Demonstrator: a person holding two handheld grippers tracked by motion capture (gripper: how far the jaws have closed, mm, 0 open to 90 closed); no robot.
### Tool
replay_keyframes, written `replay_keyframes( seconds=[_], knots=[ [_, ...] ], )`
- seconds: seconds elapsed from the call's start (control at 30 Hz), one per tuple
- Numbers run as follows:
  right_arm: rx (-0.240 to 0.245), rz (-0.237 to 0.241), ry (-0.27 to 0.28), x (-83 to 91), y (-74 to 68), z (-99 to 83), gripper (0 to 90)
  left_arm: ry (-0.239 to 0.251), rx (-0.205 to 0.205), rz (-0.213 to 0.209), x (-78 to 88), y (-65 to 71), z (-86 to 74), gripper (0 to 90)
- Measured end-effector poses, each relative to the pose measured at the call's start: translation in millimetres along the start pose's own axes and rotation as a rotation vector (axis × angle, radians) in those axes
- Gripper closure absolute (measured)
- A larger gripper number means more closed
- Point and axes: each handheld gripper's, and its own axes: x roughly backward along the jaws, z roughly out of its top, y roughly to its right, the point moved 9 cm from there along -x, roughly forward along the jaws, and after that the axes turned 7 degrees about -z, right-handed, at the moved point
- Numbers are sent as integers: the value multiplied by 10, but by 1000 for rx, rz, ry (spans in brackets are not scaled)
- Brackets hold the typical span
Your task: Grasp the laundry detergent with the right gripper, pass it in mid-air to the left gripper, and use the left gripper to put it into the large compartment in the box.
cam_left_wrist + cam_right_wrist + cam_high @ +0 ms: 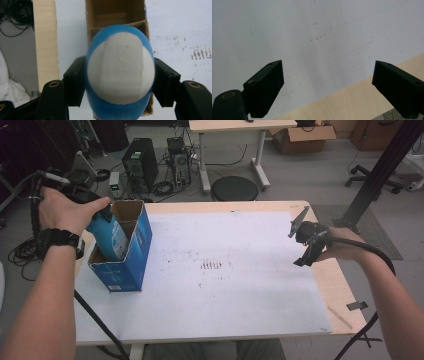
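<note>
A blue bottle [111, 234] with a white label stands tilted in the near compartment of a blue cardboard box [131, 260] at the table's left. My left gripper [100, 212] is shut on the bottle's upper part. In the left gripper view the bottle's blue and white base [120, 72] sits squeezed between the two black jaws, with the open brown box [115, 15] beyond it. My right gripper [303, 240] hovers open above the right edge of the white sheet [225, 270], nothing between its pads [265, 86].
The box has two compartments; the far one [127, 210] holds nothing I can see. Light wood table edge [340, 285] runs along the right. Behind the table are a black stool [234, 188], computer towers [140, 162] and cables on the floor.
</note>
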Motion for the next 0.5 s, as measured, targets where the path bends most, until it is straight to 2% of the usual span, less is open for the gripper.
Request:
replay_keyframes(
  seconds=[0.17, 0.5],
  knots=[
    [0, 0, -2, -9, -2, -11, 102, -18, 17, 2, -181, -5, -54, 381],
    [1, 5, -2, -40, -19, -32, 102, -44, 25, 3, -405, 26, -123, 381]
  ],
)
